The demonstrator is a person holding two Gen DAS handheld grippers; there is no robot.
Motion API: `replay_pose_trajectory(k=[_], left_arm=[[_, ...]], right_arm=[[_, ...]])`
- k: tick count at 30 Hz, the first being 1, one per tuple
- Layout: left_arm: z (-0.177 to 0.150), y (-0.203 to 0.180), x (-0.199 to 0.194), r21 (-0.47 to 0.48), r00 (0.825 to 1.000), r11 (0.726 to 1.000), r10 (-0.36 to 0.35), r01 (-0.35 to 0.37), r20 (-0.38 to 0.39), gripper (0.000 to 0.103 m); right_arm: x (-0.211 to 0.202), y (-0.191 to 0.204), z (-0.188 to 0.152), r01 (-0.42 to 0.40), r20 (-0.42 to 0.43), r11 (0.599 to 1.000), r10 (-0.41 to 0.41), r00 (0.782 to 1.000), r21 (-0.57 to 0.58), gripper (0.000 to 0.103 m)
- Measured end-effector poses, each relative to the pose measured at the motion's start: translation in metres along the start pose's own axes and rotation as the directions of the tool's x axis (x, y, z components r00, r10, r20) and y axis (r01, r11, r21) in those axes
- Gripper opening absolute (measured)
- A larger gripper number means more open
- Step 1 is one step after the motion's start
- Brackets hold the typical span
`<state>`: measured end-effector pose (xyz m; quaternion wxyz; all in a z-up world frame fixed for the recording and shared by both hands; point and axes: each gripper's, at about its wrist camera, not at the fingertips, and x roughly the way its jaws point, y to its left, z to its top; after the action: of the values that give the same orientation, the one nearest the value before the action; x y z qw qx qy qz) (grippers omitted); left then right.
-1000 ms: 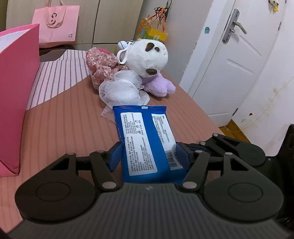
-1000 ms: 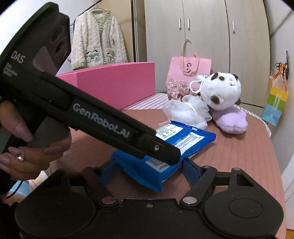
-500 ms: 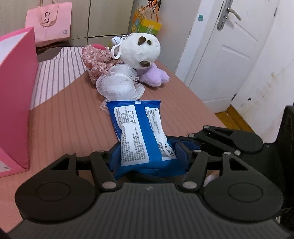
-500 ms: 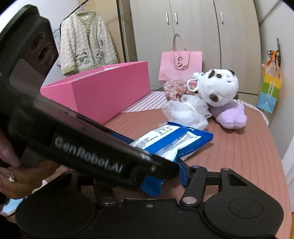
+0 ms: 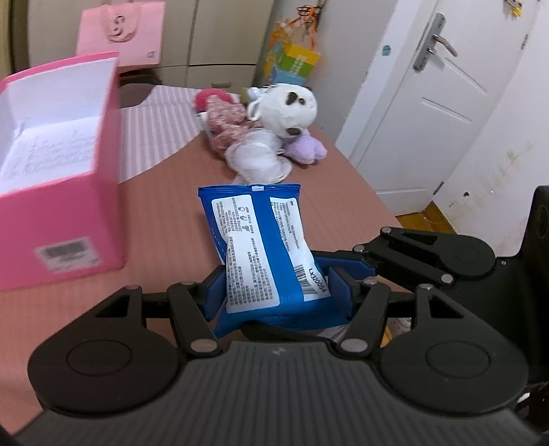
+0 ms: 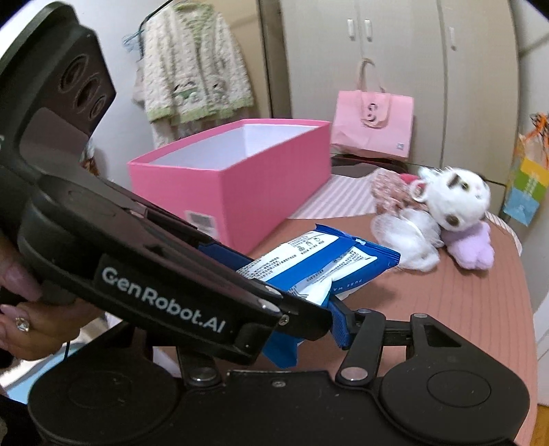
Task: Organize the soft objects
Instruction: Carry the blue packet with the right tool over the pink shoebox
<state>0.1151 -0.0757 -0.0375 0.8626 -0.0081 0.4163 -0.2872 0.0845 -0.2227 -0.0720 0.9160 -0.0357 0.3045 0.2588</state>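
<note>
A blue wipes pack (image 5: pixel 260 247) with white labels hangs above the brown table, tilted, its far end pointing at the toys. My left gripper (image 5: pixel 276 291) is shut on its near end, blue pads pressed on both sides. From the right, my right gripper (image 6: pixel 284 343) grips the same end of the pack (image 6: pixel 315 260). One of its blue pads (image 6: pixel 338 322) presses the crumpled edge. The other is hidden behind the left gripper's body, which a hand (image 6: pixel 31 319) holds. An open pink box (image 5: pixel 68 212) stands to the left, white inside.
A white panda plush (image 5: pixel 284 106) on a purple one, a white mesh puff (image 5: pixel 257 157) and a floral fabric piece (image 5: pixel 223 127) lie at the table's far end. A pink bag (image 5: pixel 120 32) stands behind. The table edge and a white door (image 5: pixel 429 120) are to the right.
Both grippers have risen with the pack, lifting it off the table. The right gripper's jaws closed onto it. The pink box's open top has come into view.
</note>
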Motion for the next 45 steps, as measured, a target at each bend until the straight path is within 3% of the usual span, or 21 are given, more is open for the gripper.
replay_pose_trajectory(k=[11,16,22,33,45], left_arm=[[-0.013,0.022,-0.078,-0.05,0.994,0.994,0.103,-0.101,0.031,0.062],[-0.005,0.039,-0.111,-0.087,0.992,0.989,0.123,-0.123,-0.006,0.064],[0.017,0.063,-0.132,-0.112,0.99,0.985,0.139,-0.134,0.032,0.064],[0.09,0.119,-0.099,-0.1,0.985,0.984,0.155,-0.148,0.072,0.064],[0.138,0.173,-0.026,-0.14,0.991,0.984,0.116,-0.106,0.067,0.064]], right_arm=[[-0.016,0.069,0.028,-0.084,-0.011,0.985,0.084,0.996,-0.151,0.062],[-0.018,0.092,0.053,-0.166,-0.042,0.969,0.161,0.986,-0.185,0.063],[-0.013,0.105,0.087,-0.208,-0.042,0.955,0.204,0.978,-0.21,0.063],[0.052,0.076,0.151,-0.173,0.004,0.962,0.178,0.984,-0.213,0.063],[0.13,0.031,0.181,-0.127,-0.013,0.972,0.127,0.992,-0.199,0.064]])
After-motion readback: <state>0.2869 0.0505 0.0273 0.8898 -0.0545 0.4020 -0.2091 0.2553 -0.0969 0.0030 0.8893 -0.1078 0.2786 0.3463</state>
